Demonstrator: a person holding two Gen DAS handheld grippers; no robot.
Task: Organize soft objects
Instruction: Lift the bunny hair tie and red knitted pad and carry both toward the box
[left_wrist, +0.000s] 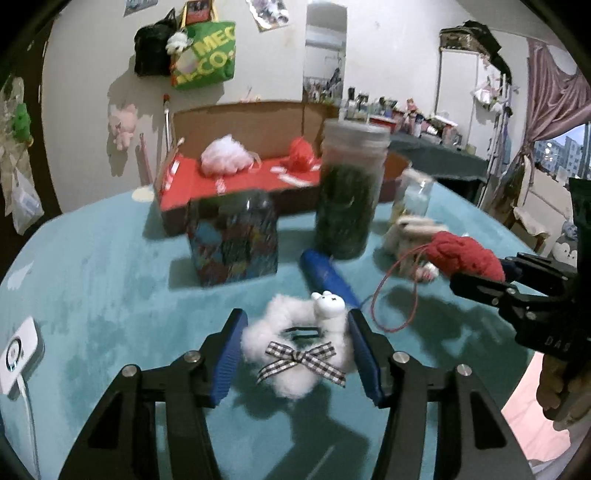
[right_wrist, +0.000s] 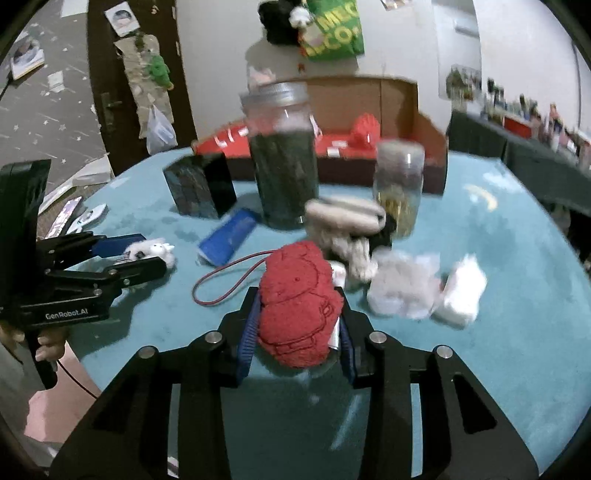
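Observation:
Between the blue pads of my left gripper (left_wrist: 295, 321) is a white fluffy ring (left_wrist: 284, 384) with a checked bow and a small animal head; both pads touch its sides. The right wrist view shows the same ring (right_wrist: 157, 251) in that gripper (right_wrist: 142, 254) at the left. My right gripper (right_wrist: 298, 299) is shut on a red plush toy (right_wrist: 295, 306), whose red cord loop (right_wrist: 221, 284) trails left over the teal table. From the left wrist view, the red plush (left_wrist: 465, 254) sits in the right gripper (left_wrist: 480, 277).
An open cardboard box with a red floor (left_wrist: 236, 184) stands at the back, holding a pink-white pompom (left_wrist: 223, 155) and a red soft thing (left_wrist: 301, 155). In front are a tall jar (left_wrist: 349, 195), small jar (left_wrist: 413, 195), patterned tin (left_wrist: 232, 243), blue tube (left_wrist: 327, 277), beige plush (right_wrist: 343, 218) and white lumps (right_wrist: 402, 288).

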